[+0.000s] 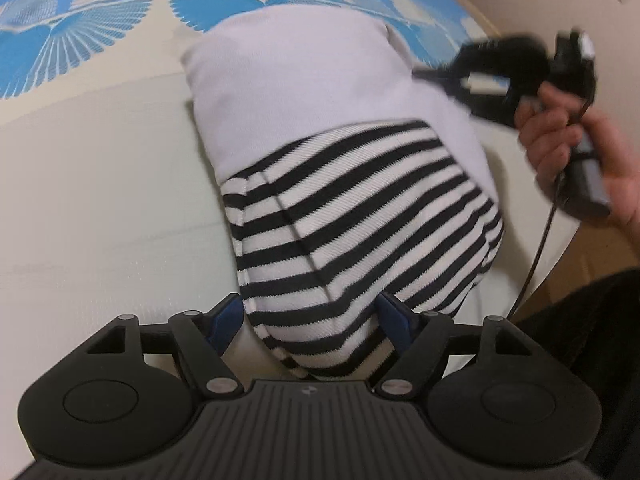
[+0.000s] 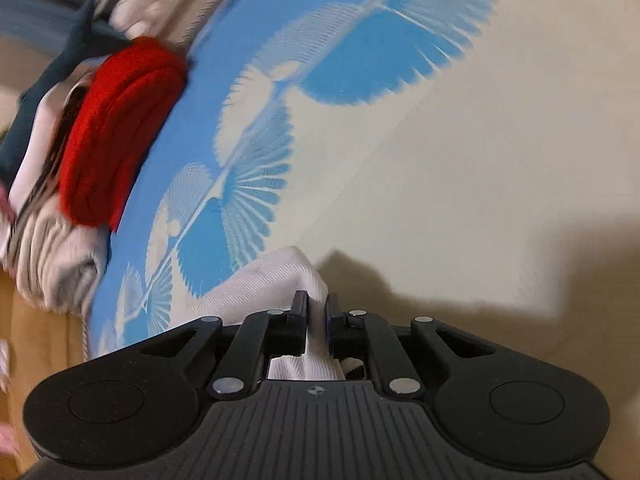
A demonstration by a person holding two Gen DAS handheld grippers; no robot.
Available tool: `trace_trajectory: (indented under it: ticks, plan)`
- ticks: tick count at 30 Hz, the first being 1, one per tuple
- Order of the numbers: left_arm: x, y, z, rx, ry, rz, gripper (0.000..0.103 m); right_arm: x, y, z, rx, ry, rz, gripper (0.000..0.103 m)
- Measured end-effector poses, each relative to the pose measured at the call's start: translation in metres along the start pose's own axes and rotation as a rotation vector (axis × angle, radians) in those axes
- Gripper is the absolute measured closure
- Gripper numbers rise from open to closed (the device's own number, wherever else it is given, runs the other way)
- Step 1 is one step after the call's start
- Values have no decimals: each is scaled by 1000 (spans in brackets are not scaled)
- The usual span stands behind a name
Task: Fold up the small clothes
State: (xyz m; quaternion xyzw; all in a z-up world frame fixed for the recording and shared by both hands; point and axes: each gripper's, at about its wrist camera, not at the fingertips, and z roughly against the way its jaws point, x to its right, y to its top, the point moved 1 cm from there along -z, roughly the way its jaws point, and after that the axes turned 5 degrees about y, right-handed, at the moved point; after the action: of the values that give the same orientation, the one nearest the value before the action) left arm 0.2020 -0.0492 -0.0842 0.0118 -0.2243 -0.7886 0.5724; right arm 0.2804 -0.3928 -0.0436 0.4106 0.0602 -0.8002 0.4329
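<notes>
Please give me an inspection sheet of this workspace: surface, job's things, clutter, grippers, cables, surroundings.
Surface: cream mat with blue fan pattern.
Job's things: white and striped garment lying on the mat.
Clutter: pile of clothes, red one on top, at the mat's edge.
Grippers: left gripper open, astride the striped end; right gripper shut on white cloth.
Cables: black cable hanging from the right gripper.
Surroundings: blurred, nothing clear.

One striped-and-white garment, two hand-held grippers, one red cloth, one patterned mat.
</notes>
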Motion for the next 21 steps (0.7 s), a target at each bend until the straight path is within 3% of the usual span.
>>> trace_trajectory:
  ticks: [1, 4, 7, 12, 13, 15, 16, 17, 21]
  plan:
    - [-2, -1, 0, -7, -1, 6, 23, -8, -1, 7, 15, 7, 43, 83]
    - [-8, -2, 1, -23, -2, 19, 23, -15, -1, 26, 25, 75, 86, 47]
    - [-9, -5, 2, -30, 4, 1, 23, -15, -10, 40, -29, 97, 157, 45]
    - [-17, -3, 21, 47, -64, 97, 24, -12, -48, 48, -217, -2, 373, 45]
    - [-20, -2, 25, 62, -75, 122, 25, -14, -57, 48, -249, -23, 426, 47]
    - [-21, -2, 28, 69, -80, 144, 25, -16, -71, 53, -281, -31, 493, 65]
    - [-21, -1, 28, 62, -77, 145, 25, -16, -75, 55, -290, -20, 510, 87]
    - [-20, -2, 27, 51, -71, 142, 25, -13, -78, 58, -289, -18, 514, 96]
    - [-11, -2, 23, 37, -75, 105, 25, -15, -67, 86, -171, 39, 491, 99]
